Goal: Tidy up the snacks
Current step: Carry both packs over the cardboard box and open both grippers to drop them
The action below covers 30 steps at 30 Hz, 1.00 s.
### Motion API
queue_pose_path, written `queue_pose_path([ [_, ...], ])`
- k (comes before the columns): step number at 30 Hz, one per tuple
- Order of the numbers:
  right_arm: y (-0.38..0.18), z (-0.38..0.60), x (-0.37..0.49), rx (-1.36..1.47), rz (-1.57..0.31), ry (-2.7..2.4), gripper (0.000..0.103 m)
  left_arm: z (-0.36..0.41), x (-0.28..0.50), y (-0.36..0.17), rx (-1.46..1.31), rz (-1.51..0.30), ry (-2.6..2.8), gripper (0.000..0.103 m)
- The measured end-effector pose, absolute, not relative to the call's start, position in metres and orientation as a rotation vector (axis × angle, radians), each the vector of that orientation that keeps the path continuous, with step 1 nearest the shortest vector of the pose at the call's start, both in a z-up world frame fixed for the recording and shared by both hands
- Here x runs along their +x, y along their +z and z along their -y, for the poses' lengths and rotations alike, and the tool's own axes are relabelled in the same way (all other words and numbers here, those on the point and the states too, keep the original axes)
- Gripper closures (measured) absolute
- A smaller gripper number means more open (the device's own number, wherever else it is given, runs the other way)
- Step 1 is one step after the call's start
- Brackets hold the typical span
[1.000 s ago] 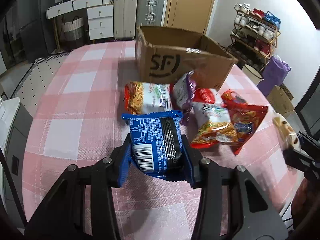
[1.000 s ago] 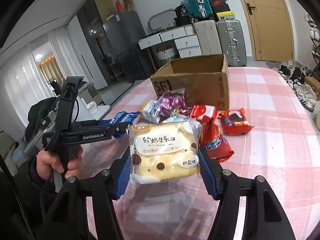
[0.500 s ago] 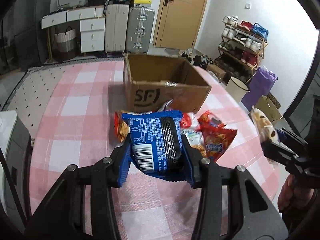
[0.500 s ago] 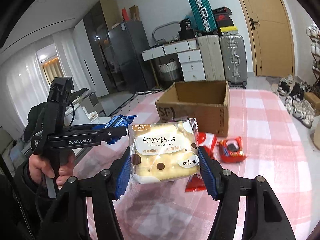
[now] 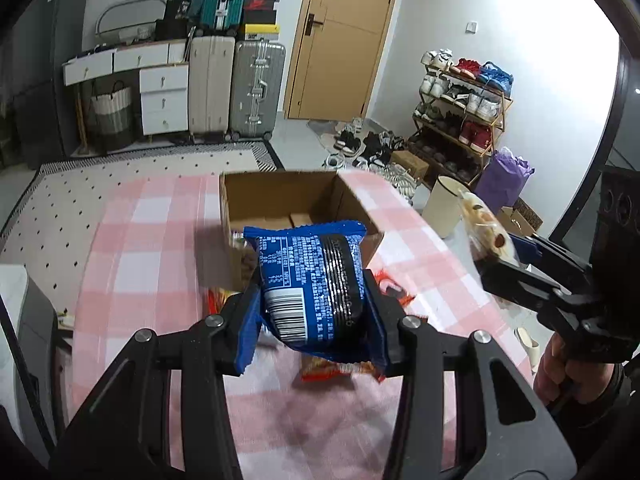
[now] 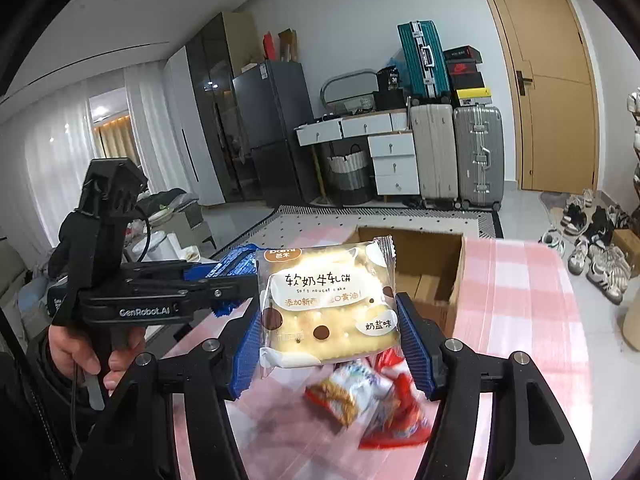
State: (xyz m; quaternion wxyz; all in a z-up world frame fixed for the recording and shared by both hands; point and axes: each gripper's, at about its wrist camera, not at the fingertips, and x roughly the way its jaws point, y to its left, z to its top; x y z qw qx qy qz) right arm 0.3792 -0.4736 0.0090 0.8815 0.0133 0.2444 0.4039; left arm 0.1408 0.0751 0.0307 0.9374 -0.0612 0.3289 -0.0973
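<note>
My left gripper (image 5: 314,312) is shut on a blue snack packet (image 5: 310,280) and holds it in the air in front of the open cardboard box (image 5: 280,196). My right gripper (image 6: 328,328) is shut on a clear packet of pale nougat cake (image 6: 328,304), held high over the table. The box (image 6: 436,272) also shows behind it in the right wrist view. The left gripper (image 6: 224,280) appears at the left of that view. The right gripper with its cake packet (image 5: 486,236) appears at the right of the left wrist view. Loose snack packets (image 6: 372,404) lie on the table below, blurred.
The table has a pink checked cloth (image 5: 136,240). Suitcases (image 5: 256,88), white drawers (image 5: 164,100) and a shoe rack (image 5: 460,120) stand beyond it. A cream bin (image 5: 444,204) and purple bag (image 5: 504,180) stand on the floor at the right.
Both grippers have risen and moved forward toward the box with their packets. The loose snacks have dropped lower in both views.
</note>
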Motion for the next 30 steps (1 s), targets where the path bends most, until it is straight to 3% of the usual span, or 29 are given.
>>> queue_pose_path([
  [14, 0.049, 0.449, 0.431, -0.022, -0.494, 0.859, 0.040, -0.061, 0.210, 0.077, -0.092, -0.676, -0.185, 0.061],
  [30, 0.046, 0.429, 0.514, -0.072, -0.520, 0.828, 0.040, -0.052, 0.329, 0.050, -0.040, -0.743, -0.143, 0.061],
])
